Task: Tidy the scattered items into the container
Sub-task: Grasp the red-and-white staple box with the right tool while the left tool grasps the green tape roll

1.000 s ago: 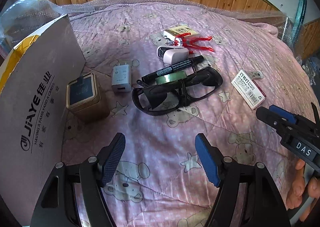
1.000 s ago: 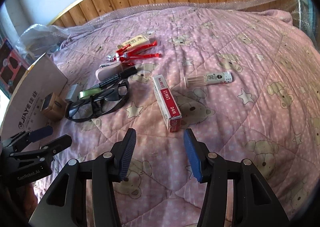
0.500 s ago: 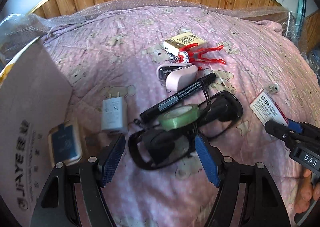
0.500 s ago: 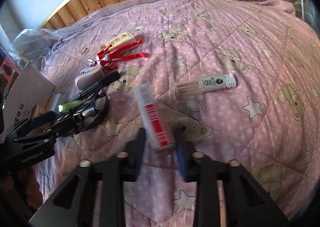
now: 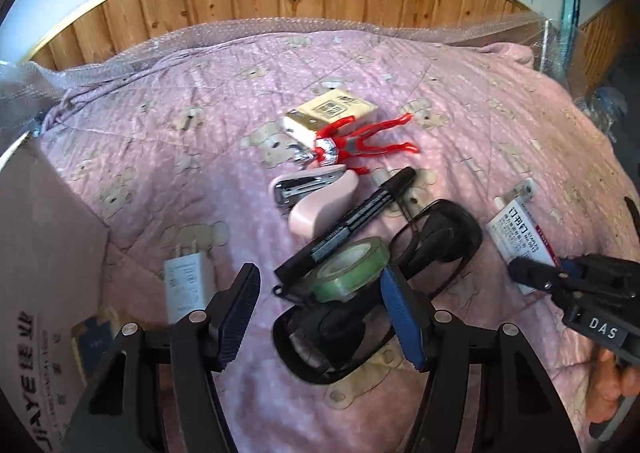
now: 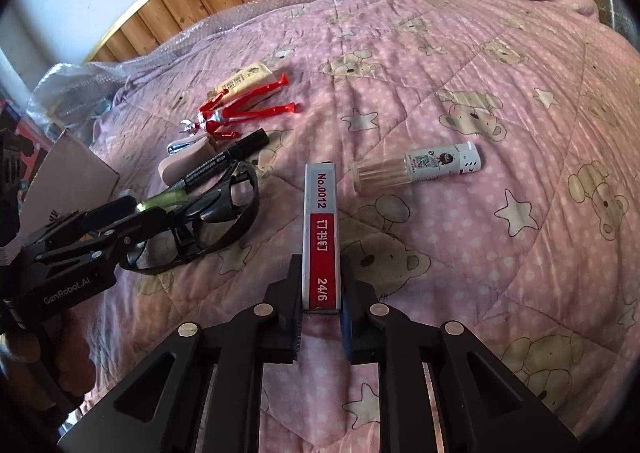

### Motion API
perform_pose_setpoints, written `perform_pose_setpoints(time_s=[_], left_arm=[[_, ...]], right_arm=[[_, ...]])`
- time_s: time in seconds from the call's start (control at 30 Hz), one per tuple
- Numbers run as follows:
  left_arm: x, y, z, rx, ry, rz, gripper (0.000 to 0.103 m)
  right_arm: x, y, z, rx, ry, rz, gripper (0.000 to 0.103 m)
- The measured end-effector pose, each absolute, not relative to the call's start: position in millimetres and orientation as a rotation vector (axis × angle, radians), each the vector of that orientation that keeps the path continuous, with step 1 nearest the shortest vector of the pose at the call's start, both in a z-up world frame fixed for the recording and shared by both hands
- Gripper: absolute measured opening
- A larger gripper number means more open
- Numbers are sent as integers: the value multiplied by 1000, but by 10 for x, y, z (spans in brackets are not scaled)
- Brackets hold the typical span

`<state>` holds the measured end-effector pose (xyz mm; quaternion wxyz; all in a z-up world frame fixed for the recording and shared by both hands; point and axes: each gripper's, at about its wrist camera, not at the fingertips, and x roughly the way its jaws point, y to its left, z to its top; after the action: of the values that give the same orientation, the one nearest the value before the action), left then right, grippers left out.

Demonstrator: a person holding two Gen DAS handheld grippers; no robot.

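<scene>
Right now the right gripper [image 6: 320, 307] is clamping a box of staples [image 6: 321, 229], its two fingers pressing flat against the box's long sides at the near end, while the rest of the box is sticking out toward 12 o'clock over the pink bear-print quilt [image 6: 500, 101]. At about 1 o'clock from the box, a toothpick dispenser [image 6: 420, 167] is lying on its side, well apart from the fingers.

The left gripper [image 5: 320, 309] is standing wide open and holding nothing. Between its fingers, a roll of green tape [image 5: 352, 267] is resting on a pair of black sunglasses [image 5: 376, 293], whose near lens is sitting just inside the blue pad [image 5: 400, 317] of the right-hand finger. A black marker [image 5: 348, 225] is lying across the tape, pointing toward 1 o'clock. Beyond it, at 12 o'clock, a pink stapler [image 5: 316, 201], a red toy figure [image 5: 360, 145] and a small cream box [image 5: 332, 113] are lying close together. A white charger plug [image 5: 186, 281] is sitting just beside the left-hand finger at 10 o'clock, and the cardboard box [image 5: 44, 253] is standing at 9 o'clock, with a small dark-topped box [image 5: 94, 337] at its foot.
</scene>
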<state>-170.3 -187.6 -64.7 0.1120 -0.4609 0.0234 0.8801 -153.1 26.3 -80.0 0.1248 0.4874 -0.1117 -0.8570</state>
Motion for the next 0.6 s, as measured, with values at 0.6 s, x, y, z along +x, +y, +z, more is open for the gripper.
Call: perform_pose_setpoints(time_s=[0.6], left_arm=[[-1900,-1651,-605,-1297,63,2451,20]], right_arm=[[-1488,407,-794,1400,-396,-2494,16]])
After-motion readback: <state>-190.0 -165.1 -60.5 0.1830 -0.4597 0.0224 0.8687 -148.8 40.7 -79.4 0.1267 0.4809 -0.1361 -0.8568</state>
